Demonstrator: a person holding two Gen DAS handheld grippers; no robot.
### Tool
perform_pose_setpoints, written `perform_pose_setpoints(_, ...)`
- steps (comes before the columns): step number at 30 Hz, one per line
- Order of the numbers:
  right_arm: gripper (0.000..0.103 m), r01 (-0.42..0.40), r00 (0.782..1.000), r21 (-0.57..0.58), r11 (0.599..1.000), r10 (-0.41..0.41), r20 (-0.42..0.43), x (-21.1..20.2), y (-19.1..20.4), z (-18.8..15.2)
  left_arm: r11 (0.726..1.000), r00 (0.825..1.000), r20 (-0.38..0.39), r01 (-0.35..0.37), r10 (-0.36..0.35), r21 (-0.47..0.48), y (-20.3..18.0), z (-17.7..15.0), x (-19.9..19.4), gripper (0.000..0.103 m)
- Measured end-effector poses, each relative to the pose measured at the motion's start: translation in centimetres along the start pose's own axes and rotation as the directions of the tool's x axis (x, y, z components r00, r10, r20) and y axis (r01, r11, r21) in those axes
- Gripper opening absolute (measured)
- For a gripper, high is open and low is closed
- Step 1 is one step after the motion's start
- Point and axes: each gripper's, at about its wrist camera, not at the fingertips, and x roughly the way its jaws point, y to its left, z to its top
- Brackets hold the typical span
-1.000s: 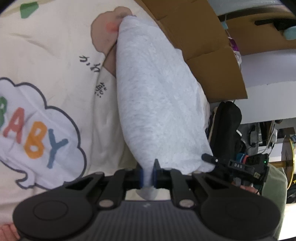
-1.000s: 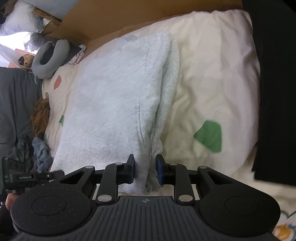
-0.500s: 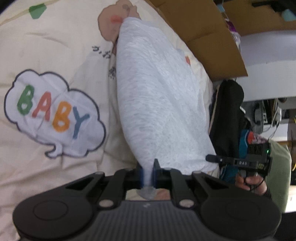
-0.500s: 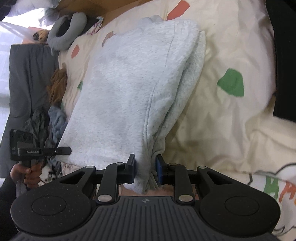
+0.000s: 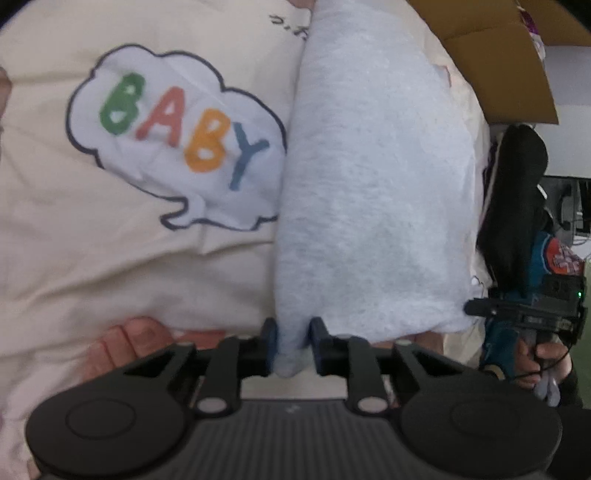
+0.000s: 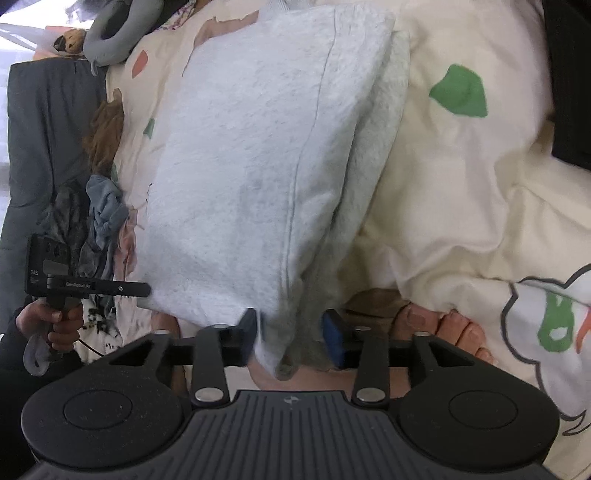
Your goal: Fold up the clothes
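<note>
Pointing steeply down at the bed, we see our left gripper with its fingers just having eased apart; a corner of the grey sweatshirt sits between them, seemingly brushing both pads, though the blur hides whether they press. Our right gripper tilts down likewise, its fingers just having spread wider, and the garment's other corner hangs in the gap, close to the left pad and clear of the right one. The folded sweatshirt lies lengthwise on the cream duvet, running away from both grippers, beside the printed "BABY" cloud. A hand grips the left tool's handle at the left edge of the right view. Bare toes show just past the right fingers. A pile of clothes and a dark padded cover crowd the bed's left side, a grey neck pillow lies beyond, and cardboard stands behind the bed. Open duvet stretches to the right of the sweatshirt in the right view.
</note>
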Motion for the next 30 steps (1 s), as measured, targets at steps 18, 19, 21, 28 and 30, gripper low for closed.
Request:
perform_pose_setpoints(18,0.074,0.059,0.985,0.047,0.997,-0.066,0.157,0.8,-2.1,3.9,0.998,0.973,0.218,0.066,-0.069,0.019,0.8,4.7,-0.5,0.051)
perform_pose_setpoints(19,0.075,0.062,0.985,0.047,0.997,-0.069,0.159,0.9,-2.3,4.0,0.997,0.972,0.225,0.074,-0.075,0.012,0.9,4.9,-0.4,0.051)
perform_pose_setpoints(21,0.078,0.055,0.985,0.045,0.997,-0.062,0.164,1.1,-2.3,4.3,0.996,0.968,0.234,0.087,-0.087,0.010,1.0,5.2,-0.2,0.051)
perform_pose_setpoints(28,0.080,0.068,0.981,0.070,0.995,-0.079,0.180,2.5,-2.7,4.9,0.998,0.972,0.225,0.059,-0.062,0.017,0.7,5.6,2.2,0.044)
perform_pose_setpoints(30,0.080,0.080,0.980,0.063,0.995,-0.090,0.177,2.8,-2.5,5.0,0.999,0.972,0.227,0.049,-0.051,0.018,0.5,5.5,2.7,0.044)
